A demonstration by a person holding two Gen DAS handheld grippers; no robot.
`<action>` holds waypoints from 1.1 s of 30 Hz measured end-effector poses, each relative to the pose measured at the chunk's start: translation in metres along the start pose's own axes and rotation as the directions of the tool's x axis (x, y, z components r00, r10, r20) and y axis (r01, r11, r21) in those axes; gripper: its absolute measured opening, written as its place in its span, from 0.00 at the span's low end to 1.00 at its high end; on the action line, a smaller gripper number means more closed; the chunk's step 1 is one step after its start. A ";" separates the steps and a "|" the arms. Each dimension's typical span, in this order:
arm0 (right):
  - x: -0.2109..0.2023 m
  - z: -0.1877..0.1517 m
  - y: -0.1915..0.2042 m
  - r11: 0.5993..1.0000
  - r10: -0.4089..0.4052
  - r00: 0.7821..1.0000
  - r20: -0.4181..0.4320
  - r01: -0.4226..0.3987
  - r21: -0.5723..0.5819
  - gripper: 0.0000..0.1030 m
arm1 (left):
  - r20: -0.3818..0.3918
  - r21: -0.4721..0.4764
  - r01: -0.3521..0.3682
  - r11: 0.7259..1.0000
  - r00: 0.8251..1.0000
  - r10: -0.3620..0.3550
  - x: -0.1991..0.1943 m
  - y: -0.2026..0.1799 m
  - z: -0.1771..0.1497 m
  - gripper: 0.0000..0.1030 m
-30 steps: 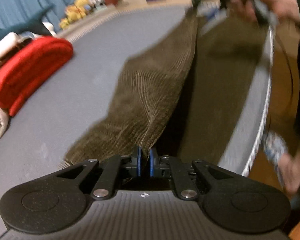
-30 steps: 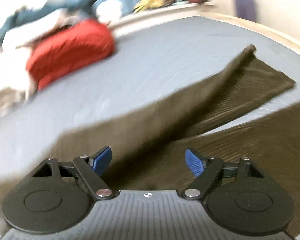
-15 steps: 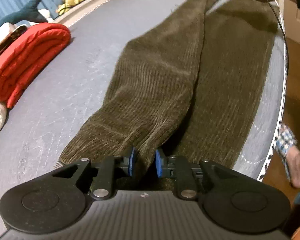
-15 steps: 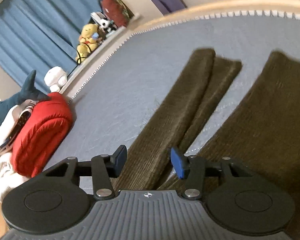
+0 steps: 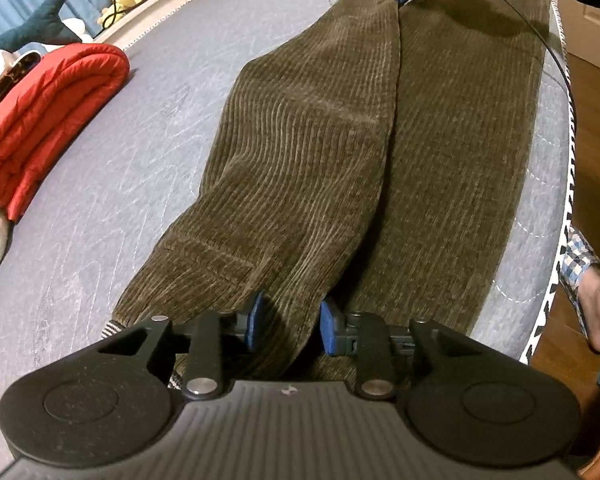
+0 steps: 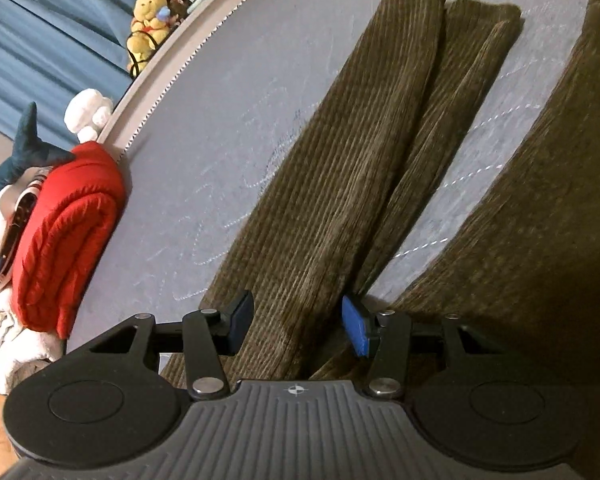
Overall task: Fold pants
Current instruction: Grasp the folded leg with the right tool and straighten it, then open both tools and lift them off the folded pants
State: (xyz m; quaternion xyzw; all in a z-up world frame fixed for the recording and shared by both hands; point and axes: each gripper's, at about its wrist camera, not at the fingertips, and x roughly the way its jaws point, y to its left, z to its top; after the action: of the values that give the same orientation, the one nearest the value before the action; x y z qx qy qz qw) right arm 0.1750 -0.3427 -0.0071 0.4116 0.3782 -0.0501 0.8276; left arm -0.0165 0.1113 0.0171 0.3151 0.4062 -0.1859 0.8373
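Left wrist view: the pants [image 5: 320, 152] lie flat on the bed [image 5: 112, 176], running toward 12 o'clock. The left tongs [image 5: 288, 326] have been opening, pads spread either side of a fabric ridge. The right tongs [image 6: 296, 324] stand spread over another fold.

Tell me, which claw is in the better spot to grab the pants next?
Probably the right claw: its jaws have just been closing around a ridge of the brown corduroy pants. The left claw also straddles the fabric, but its jaws have just been opening, letting go.
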 end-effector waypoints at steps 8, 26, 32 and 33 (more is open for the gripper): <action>-0.016 0.000 0.009 1.000 0.006 0.999 0.052 -0.004 -0.026 0.07 | 0.036 -0.083 0.011 0.996 0.999 -0.008 -0.007 0.009 -0.004 0.13; -0.209 -0.042 0.013 0.907 -0.021 0.999 -0.036 0.004 -0.421 0.08 | 0.190 -0.228 0.167 0.959 0.974 -0.125 -0.090 0.066 -0.070 0.18; -0.227 -0.016 -0.039 0.940 -0.114 0.990 0.088 0.136 -0.312 0.49 | 0.331 -0.318 0.216 0.923 0.938 -0.106 -0.111 0.081 -0.056 0.41; -0.234 -0.004 -0.048 0.956 -0.118 0.984 0.132 0.148 -0.254 0.52 | 0.348 -0.352 0.218 0.910 0.933 -0.089 -0.113 0.085 -0.053 0.44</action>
State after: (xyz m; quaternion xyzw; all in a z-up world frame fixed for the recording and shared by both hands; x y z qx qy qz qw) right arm -0.0122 -0.4247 0.1159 0.2684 0.3598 -0.0790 0.8901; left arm -0.0661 0.2156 0.1138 0.0764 0.3153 -0.2178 0.9205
